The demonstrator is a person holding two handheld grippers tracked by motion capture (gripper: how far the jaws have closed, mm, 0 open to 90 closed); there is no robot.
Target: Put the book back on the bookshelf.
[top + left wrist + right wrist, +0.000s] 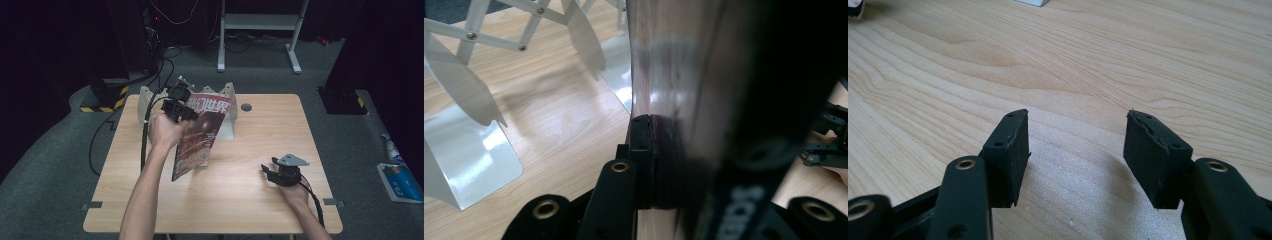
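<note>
A magazine point(197, 135) with a dark reddish cover hangs upright above the wooden table point(250, 150), in front of a white expanding file rack point(227, 100). My left gripper point(180, 111) is shut on its upper left edge. In the left gripper view the glossy magazine point(694, 100) is pinched between the jaws, and a pad point(643, 150) presses its edge. My right gripper point(270, 172) rests low over the table at the right front, open with nothing between its pads point(1010, 155); bare wood lies under it.
White rack dividers point(469, 90) stand on the table to the left of the magazine. A round cable hole point(246, 107) sits in the table's far side. Cables point(145, 145) trail off the left edge. A white frame point(260, 30) stands on the floor behind.
</note>
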